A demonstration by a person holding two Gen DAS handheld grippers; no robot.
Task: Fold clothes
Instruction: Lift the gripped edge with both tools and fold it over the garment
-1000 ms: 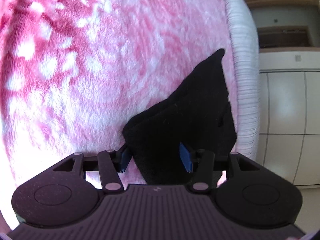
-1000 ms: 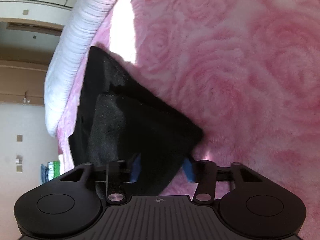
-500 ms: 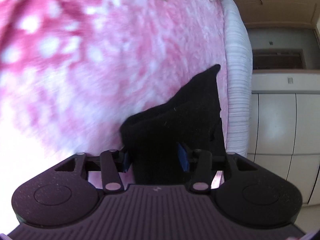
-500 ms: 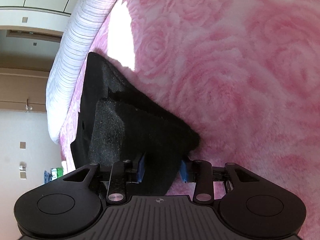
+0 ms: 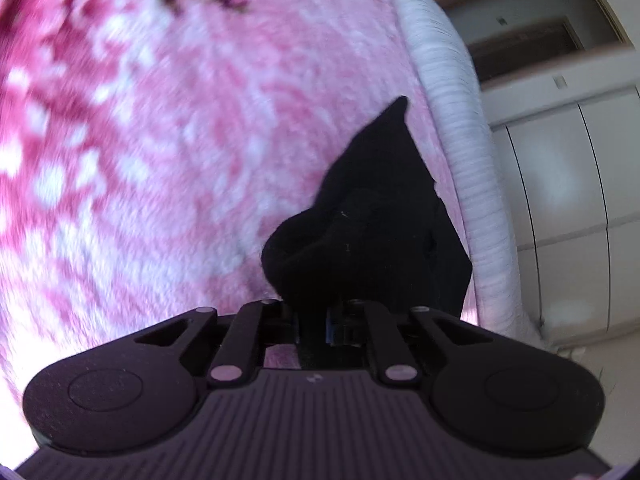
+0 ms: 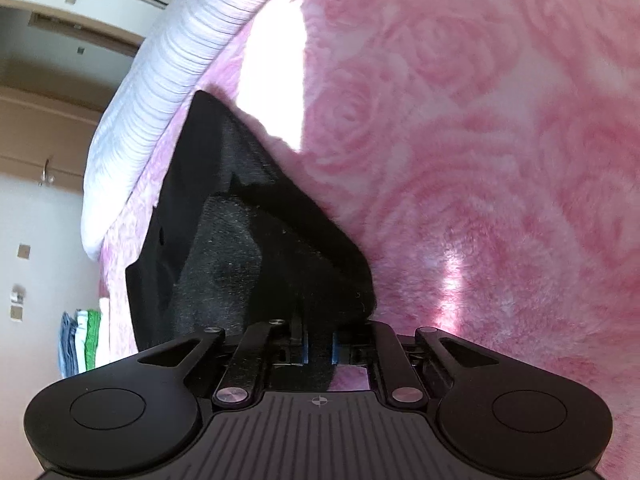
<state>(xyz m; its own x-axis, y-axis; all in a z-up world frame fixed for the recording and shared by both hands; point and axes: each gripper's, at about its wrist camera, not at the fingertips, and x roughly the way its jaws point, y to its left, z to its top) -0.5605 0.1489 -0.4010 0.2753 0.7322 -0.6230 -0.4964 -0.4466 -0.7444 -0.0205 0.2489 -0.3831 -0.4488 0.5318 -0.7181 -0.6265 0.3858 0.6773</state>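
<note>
Garment [image 5: 372,236] is black and already partly folded: in the right view you can see one dark layer lying over another, with a fuzzier panel toward 9 o'clock and a smooth flap toward 2 o'clock. It lies on the pink blanket [image 6: 500,152], close to the bed's white edge [image 6: 160,80], which runs past it from 7 to 12 o'clock in that view and along 2 to 4 o'clock in the left one. Your left gripper [image 5: 316,322] has its jaws closing, and cloth sits pinched between the blue pads, bunched into a rounded lump just ahead of them. Your right gripper [image 6: 319,346] has clamped down on the near corner of the cloth too, with a dark strip squeezed between its pads. So you have both near corners in hand, and the far tip points off toward 12 o'clock in the left view. By my reading an early fold is done and the next one is only at the pick-up stage: carrying the held edge over, laying it down and smoothing are all still ahead. A small stack of coloured cloth [image 6: 80,340] shows at 8 o'clock beyond the bed; whether it is finished work I cannot tell
</note>
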